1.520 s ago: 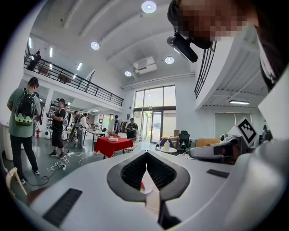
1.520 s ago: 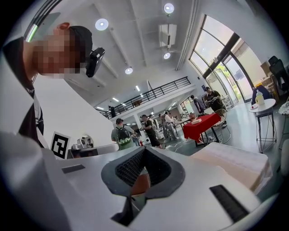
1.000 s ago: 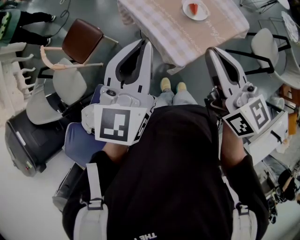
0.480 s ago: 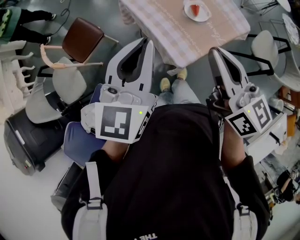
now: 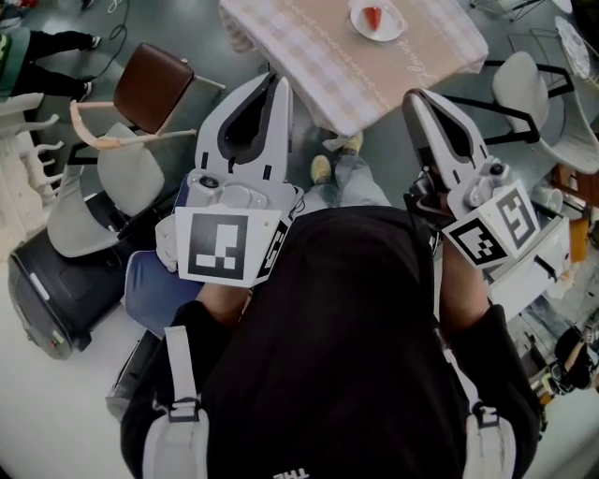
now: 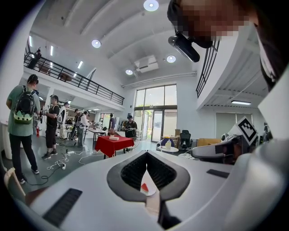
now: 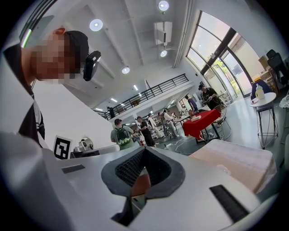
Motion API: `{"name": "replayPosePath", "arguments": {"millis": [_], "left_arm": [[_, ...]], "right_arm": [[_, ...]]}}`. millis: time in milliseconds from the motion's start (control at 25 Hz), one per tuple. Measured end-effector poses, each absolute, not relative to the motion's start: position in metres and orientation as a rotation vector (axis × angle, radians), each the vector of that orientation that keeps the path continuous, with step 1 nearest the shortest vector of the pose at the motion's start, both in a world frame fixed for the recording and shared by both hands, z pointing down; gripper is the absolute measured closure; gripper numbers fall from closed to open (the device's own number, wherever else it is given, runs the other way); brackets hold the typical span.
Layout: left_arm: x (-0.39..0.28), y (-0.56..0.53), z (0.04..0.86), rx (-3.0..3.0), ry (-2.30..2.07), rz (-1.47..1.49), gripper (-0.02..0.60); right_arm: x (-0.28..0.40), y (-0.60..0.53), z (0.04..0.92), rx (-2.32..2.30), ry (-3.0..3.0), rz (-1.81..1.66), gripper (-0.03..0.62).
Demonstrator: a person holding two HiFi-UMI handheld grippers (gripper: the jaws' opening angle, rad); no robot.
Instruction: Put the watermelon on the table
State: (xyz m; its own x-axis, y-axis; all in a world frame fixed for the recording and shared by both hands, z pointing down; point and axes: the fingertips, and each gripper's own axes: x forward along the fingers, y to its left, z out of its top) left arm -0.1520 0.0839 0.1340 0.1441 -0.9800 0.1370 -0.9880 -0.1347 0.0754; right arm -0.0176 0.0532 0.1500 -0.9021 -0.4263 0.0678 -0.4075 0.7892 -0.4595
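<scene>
the person is standing in front of a table (image 5: 309, 47) with a checked cloth, holding both grippers out ahead of the body, side by side and well apart. the left gripper (image 5: 276, 79) is pointing toward the table, tipping only slightly downward, with its marker cube (image 5: 218, 246) sitting close to the person's chest. the right gripper (image 5: 416, 96) is lying about level, also aiming at the table, with its own marker cube (image 5: 489, 234) turned outward to the right. in the head view both tips are showing near the table's near edge.

the left gripper's jaws are meeting at the tips, with nothing gripped between them. only the oval gap behind the tips is standing open. the right gripper's jaws are likewise pressing together at the tips and gripping nothing.

the watermelon (image 5: 373, 17), a small red slice, is resting on a white plate (image 5: 393, 33) on the table's far side, well apart from both grippers. a brown chair (image 5: 150, 84) is standing off to the left of the table.
</scene>
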Motion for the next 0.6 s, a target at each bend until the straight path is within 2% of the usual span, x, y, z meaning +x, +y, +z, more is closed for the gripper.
{"name": "replayPosePath", "arguments": {"millis": [600], "left_arm": [[-0.131, 0.041, 0.128, 2.294, -1.948, 0.103, 0.571]], "right_arm": [[0.007, 0.009, 0.146, -0.706, 2.914, -0.72, 0.58]]}}
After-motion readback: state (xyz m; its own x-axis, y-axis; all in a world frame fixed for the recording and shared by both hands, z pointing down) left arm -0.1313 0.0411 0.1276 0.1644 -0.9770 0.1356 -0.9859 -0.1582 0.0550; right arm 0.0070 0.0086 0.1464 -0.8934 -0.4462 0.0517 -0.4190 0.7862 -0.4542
